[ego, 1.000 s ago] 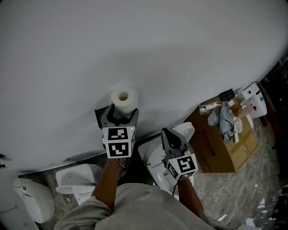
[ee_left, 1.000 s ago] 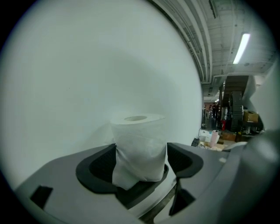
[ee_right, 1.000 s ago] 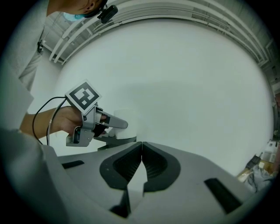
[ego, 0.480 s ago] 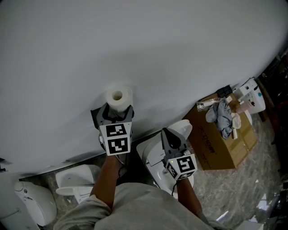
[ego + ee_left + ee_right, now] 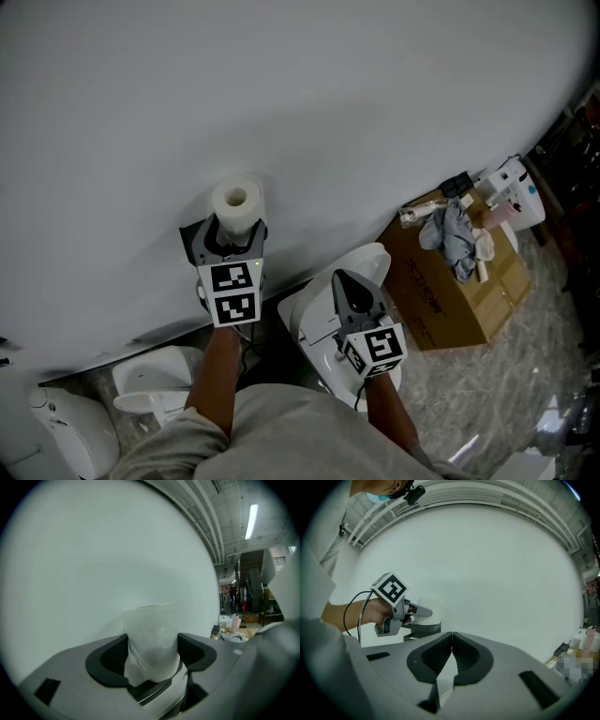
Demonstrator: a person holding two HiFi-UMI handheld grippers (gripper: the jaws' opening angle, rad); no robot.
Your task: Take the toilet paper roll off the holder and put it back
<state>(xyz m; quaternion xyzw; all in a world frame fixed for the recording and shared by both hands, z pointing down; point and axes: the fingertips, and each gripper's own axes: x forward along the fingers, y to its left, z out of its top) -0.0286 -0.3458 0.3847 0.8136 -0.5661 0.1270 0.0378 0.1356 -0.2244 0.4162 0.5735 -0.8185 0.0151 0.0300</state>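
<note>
left gripper (image 5: 228, 232) jaws just closing onto the toilet paper roll (image 5: 235, 199) — right gripper (image 5: 451, 648) pinched together, empty.

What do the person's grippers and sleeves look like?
Left gripper and right gripper: grey bodies, dark jaw pads, each with a white cube of black square markers. A black cable loops off the left one. Light shirt, forearms uncovered.

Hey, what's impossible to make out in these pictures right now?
The holder: head view, hidden under the left gripper, whose jaws have just been closing on the toilet paper roll between them.
Roll's lower end: left gripper view, behind the jaws.
Things on the cardboard box: head view, too small and dim.
</note>
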